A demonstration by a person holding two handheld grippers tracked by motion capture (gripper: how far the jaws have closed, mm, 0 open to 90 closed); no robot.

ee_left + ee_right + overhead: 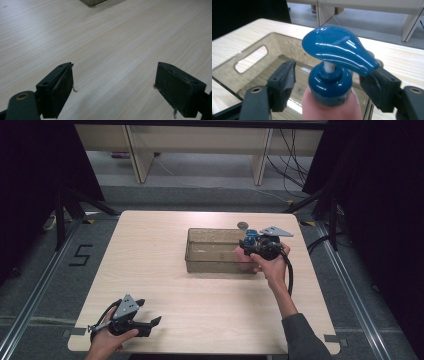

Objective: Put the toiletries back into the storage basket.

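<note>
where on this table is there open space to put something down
Bare wood runs from the left edge of the table to the clear bin, and along the near side between the left tool and the right forearm. It is crowded at the bin's right end, where the right tool brackets the pump bottle.

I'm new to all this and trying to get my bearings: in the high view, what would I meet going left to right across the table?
Left gripper held at the near left corner → clear plastic bin → right gripper around a pink pump bottle at the bin's right end.

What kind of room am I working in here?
Probably a lab or recording cell, not a home: black curtains flank the wooden table, loose cables trail on the floor, and a taped number 5 marks the station.
</note>
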